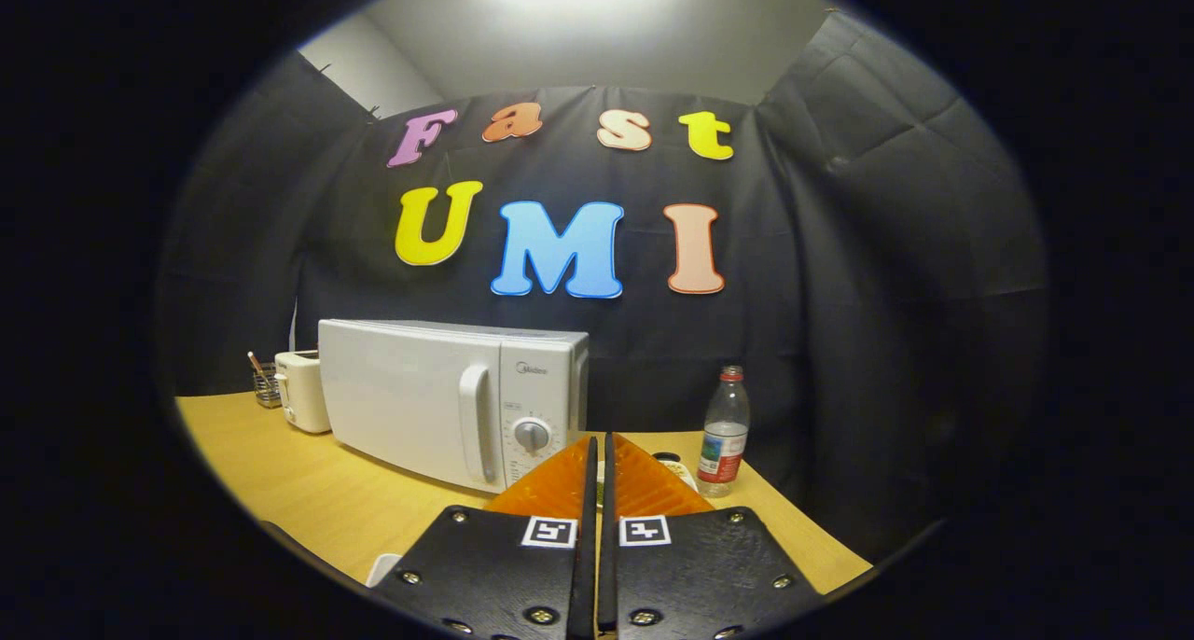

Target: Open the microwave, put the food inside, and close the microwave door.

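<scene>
A white microwave (pixel 438 402) stands on the wooden table (pixel 308 491), ahead and to the left of my fingers. Its door is closed, with a vertical handle (pixel 478 424) and a round dial (pixel 532 435) on the control panel beside it. My gripper (pixel 599 453) is shut, fingers pressed together with nothing between them, tips just right of the microwave's front corner. Something pale lies on the table just beyond the fingertips, mostly hidden by them; I cannot tell what it is.
A plastic water bottle (pixel 725 432) with a red cap stands right of my fingers. Left of the microwave are a white toaster (pixel 301 390) and a small holder with utensils (pixel 265 383). A white object's corner (pixel 382 567) shows by the table's near edge.
</scene>
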Action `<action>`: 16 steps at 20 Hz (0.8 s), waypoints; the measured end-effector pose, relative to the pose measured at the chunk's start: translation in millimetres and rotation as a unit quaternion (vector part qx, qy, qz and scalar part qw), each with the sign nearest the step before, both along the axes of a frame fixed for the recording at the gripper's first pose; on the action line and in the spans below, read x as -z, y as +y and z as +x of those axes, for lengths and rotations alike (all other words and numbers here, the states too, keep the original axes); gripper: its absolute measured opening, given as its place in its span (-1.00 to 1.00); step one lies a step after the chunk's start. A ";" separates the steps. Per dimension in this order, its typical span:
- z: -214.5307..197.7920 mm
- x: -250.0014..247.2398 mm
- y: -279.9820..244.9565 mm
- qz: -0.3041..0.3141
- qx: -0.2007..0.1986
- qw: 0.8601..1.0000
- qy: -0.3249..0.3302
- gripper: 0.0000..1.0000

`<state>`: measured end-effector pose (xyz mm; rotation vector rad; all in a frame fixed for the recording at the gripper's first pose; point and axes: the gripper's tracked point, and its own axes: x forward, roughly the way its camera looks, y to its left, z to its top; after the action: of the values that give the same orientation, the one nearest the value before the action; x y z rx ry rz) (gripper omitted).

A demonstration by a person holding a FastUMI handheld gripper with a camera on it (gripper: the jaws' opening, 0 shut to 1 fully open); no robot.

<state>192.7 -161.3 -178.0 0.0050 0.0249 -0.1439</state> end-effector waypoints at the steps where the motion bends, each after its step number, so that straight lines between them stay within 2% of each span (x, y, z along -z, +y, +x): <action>1: -2.0 6.3 -11.5 0.003 0.005 1.000 -0.004 -0.95; 7: -3.1 47.1 -52.7 0.029 0.026 0.999 -0.005 -0.95; 11: -2.0 70.8 -54.5 0.025 0.022 0.999 0.005 -0.96; 16: -12.9 68.6 -56.4 0.038 0.018 0.999 0.012 -0.94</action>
<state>179.9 -217.7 -246.6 0.0787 0.0539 -0.1790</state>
